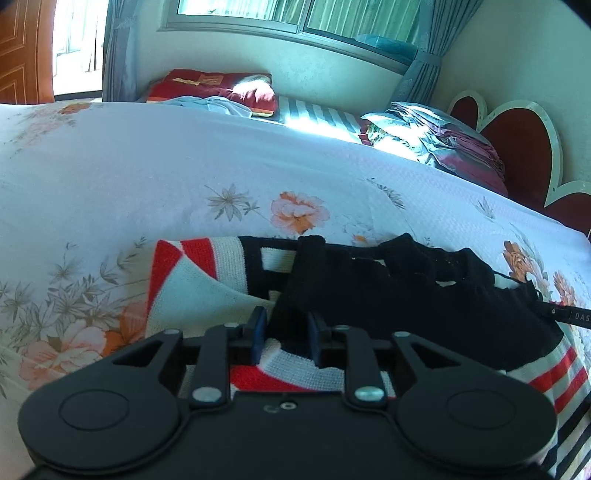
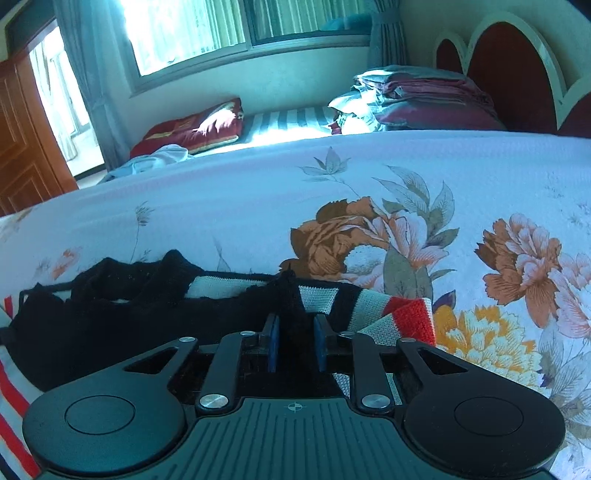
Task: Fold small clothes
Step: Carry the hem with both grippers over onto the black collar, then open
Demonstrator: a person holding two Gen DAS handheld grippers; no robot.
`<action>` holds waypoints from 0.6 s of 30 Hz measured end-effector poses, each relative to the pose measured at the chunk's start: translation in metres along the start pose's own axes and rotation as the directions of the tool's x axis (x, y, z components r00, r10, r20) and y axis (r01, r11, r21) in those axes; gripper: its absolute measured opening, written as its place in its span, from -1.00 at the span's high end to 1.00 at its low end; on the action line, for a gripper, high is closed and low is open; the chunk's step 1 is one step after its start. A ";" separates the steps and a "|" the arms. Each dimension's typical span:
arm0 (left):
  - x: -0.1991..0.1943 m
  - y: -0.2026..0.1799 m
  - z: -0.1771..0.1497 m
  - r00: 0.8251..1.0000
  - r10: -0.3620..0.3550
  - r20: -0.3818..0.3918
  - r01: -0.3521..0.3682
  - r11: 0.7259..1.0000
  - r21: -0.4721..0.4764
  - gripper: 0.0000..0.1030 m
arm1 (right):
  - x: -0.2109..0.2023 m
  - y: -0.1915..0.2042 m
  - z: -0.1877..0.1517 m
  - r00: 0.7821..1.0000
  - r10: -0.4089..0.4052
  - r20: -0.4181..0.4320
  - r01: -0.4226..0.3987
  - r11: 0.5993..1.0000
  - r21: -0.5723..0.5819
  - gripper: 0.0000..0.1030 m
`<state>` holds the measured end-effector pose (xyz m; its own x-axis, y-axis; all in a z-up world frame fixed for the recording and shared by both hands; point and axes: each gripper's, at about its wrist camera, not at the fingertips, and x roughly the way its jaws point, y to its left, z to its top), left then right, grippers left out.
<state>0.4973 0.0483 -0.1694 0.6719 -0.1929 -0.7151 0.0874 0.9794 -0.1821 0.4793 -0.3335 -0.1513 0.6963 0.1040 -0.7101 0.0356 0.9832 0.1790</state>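
Both grippers pinch the knitted sweater on the floral bedspread.
Left gripper (image 1: 284,334) and right gripper (image 2: 295,341) clamp the black-and-striped sweater (image 1: 406,295) at lower centre; bedspread (image 1: 184,166) lies beneath.

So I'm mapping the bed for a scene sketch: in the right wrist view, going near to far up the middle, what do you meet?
right gripper, shut on the knit garment → floral bedspread → striped sheet → wall → window.

The right gripper (image 2: 295,341) pinches the black edge of a striped knit garment (image 2: 110,317) on a floral bedspread (image 2: 258,206)
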 end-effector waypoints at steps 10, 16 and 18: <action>-0.004 -0.001 -0.014 0.989 0.117 0.093 -0.122 0.991 0.051 0.87 | -0.001 -0.008 -0.007 0.990 -0.134 0.040 0.134 0.991 -0.005 0.92; -0.022 -0.012 -0.013 0.990 0.075 0.116 -0.083 0.994 0.073 0.53 | -0.026 -0.004 -0.003 0.996 -0.062 0.068 0.058 0.996 0.061 0.85; -0.032 -0.017 -0.012 0.991 0.049 0.128 -0.059 0.996 0.074 0.51 | -0.037 0.010 -0.004 0.997 -0.018 0.077 0.014 0.999 0.046 0.77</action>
<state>0.4652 0.0367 -0.1518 0.7640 -0.1352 -0.6309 0.1015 0.9908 -0.0894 0.4509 -0.3269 -0.1259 0.7485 0.0747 -0.6589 0.0782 0.9767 0.1996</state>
